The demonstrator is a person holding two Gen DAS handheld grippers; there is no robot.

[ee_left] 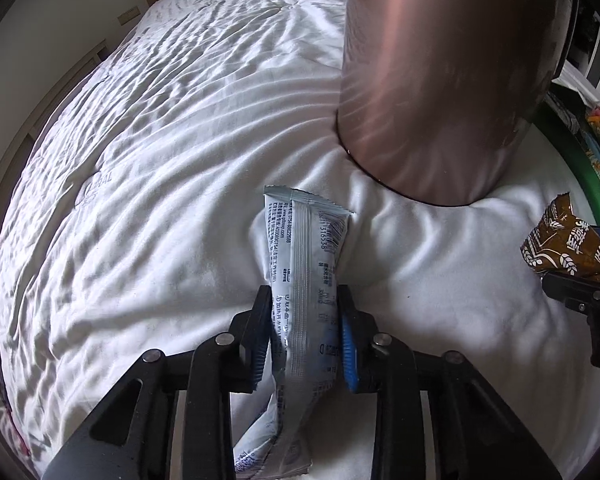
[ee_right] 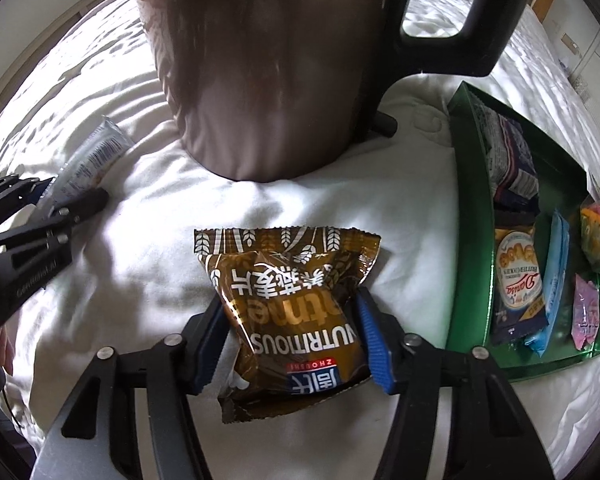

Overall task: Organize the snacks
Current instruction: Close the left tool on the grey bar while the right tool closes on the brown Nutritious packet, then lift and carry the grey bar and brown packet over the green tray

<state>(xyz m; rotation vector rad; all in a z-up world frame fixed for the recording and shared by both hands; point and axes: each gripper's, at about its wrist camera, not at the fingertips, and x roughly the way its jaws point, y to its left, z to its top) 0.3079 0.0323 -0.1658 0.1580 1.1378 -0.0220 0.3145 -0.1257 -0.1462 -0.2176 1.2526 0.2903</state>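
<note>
The right tool (ee_right: 290, 320) is clamping the brown foil oatmeal packet (ee_right: 288, 316) over the white bed (ee_right: 400, 208); the green cardboard tray (ee_right: 470, 216) is lying just to its right, nearer this arm. The left tool (ee_left: 305, 320) is clamping the long white sachet (ee_left: 306, 280), whose length is running forward along the fingers.

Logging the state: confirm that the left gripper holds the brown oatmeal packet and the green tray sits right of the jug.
Wrong gripper. The right wrist view shows the right gripper shut on the brown oatmeal packet. The green tray does sit right of the jug.
</note>
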